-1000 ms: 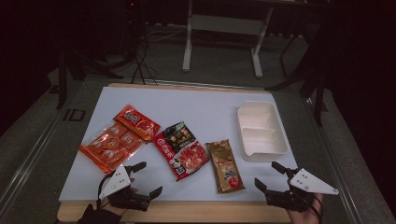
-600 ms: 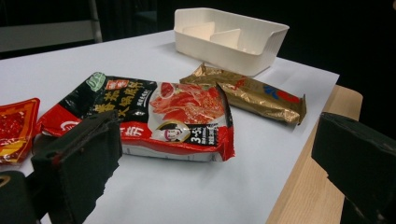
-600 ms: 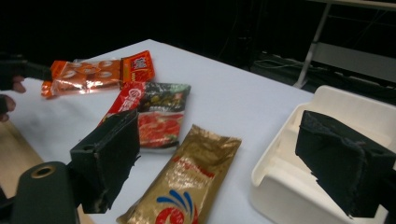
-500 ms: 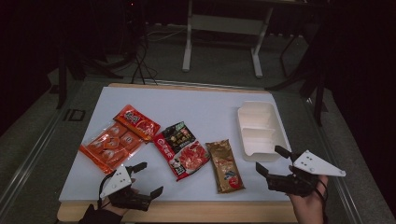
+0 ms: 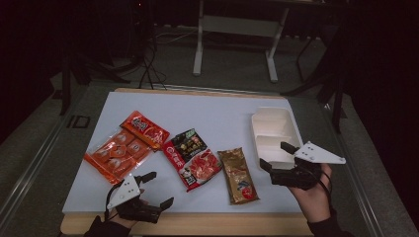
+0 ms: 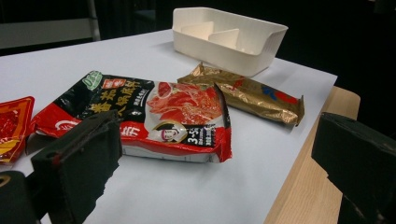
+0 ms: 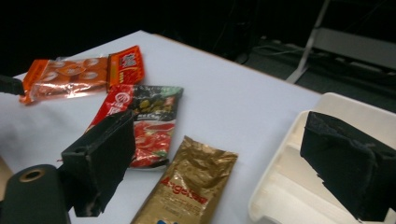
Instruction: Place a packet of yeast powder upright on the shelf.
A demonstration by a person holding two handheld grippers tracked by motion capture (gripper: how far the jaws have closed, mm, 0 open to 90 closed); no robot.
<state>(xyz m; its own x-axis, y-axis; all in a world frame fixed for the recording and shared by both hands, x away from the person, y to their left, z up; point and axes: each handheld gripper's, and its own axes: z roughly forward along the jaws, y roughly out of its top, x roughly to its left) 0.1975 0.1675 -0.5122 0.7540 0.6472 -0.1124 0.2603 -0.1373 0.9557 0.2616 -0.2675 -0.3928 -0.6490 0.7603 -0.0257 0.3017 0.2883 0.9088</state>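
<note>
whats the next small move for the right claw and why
Probably lower the right claw onto the gold packet: its jaws have just been opening with nothing between them, the packet lies nearest it, and the white tray sits right beside.

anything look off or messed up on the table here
Nothing stands out. Four sealed packets lie flat on the white table: two orange ones, a red and black pouch and a gold sachet. The white tray sits upright and empty. No spills or tears visible.
</note>
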